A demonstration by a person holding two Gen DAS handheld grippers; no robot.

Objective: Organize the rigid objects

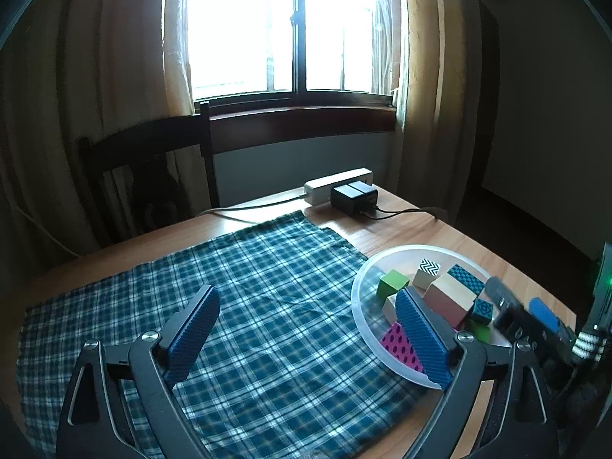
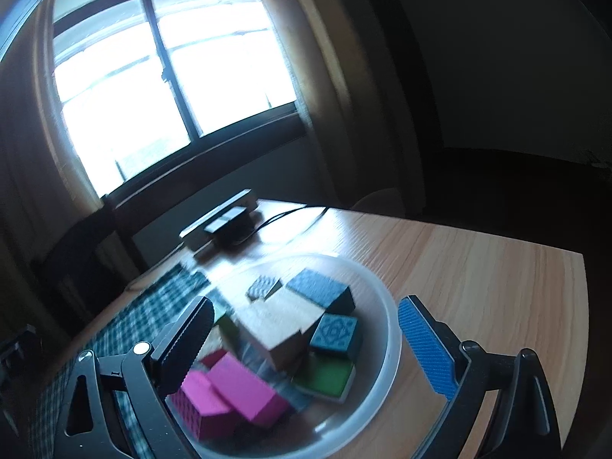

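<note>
Beneath a bright two-pane window point(image 1: 294, 30) flanked by pale curtains point(image 1: 424, 76) stands a light wooden table point(image 1: 440, 237), its near and left part covered by a blue-and-white plaid cloth point(image 1: 244, 287). One dark wooden chair point(image 1: 153, 160) stands at the table's far left edge. On the bare wood beyond the cloth's far corner lies one white power strip point(image 1: 336, 183) with two black adapters point(image 1: 354, 197) plugged side by side, and a thin black cable point(image 1: 405, 212) trails off to the right of them. The room right of the window is dark.

One translucent round bowl point(image 1: 361, 279) sits on the table at the cloth's right edge, overlapping that edge slightly, and holds the wooden blocks. From the left wrist view about nine blocks can be counted, though the pile hides some: two green point(image 1: 392, 283), two teal-patterned point(image 1: 464, 279), one with a black-and-white zigzag top point(image 1: 427, 271), one long natural-wood block with a reddish side point(image 1: 449, 298), one pink with dark dots point(image 1: 399, 348), and a pale one partly hidden behind the gripper finger. The right wrist view, blurred, shows a second plain pink block point(image 2: 244, 390) next to the dotted one point(image 2: 191, 409).

The left gripper point(image 1: 306, 329) hangs over the cloth just left of the bowl, its jaws spread wide and holding nothing; its right finger crosses in front of the bowl's near rim. The right gripper point(image 2: 306, 344) is above the bowl point(image 2: 386, 313), jaws likewise spread wide and empty, the block pile showing between its fingers.
</note>
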